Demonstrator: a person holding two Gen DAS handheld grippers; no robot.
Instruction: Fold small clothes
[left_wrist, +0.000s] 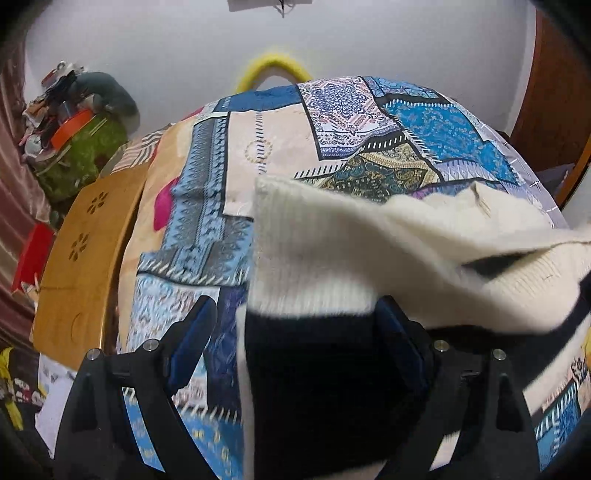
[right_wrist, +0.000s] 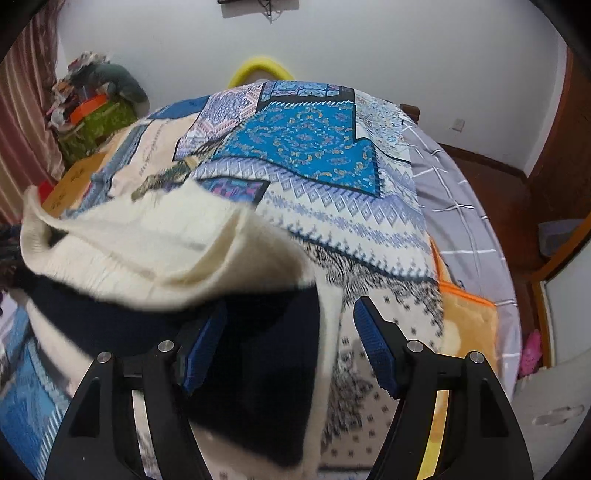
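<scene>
A cream ribbed knit garment (left_wrist: 332, 251) with a dark navy part (left_wrist: 314, 387) lies on the patchwork bedspread (left_wrist: 443, 125). My left gripper (left_wrist: 295, 310) hangs open and wide over its left end. The navy part sits between the fingers, and a loose cream fold drapes over the right fingertip. The left pad (left_wrist: 192, 339) stands apart from the cloth. In the right wrist view the same garment (right_wrist: 166, 251) bunches up at the left, and my right gripper (right_wrist: 291, 306) is open astride its right edge. The right pad (right_wrist: 373, 343) is off the cloth, over the bedspread (right_wrist: 314, 147).
A wooden board (left_wrist: 85, 251) and a red box (left_wrist: 33, 254) stand left of the bed. Behind them a pile of things rests on green cloth (left_wrist: 81, 147). A yellow hoop (left_wrist: 273, 66) is at the far end. A grey checked sheet (right_wrist: 454, 206) and orange blanket (right_wrist: 465, 325) edge the right side.
</scene>
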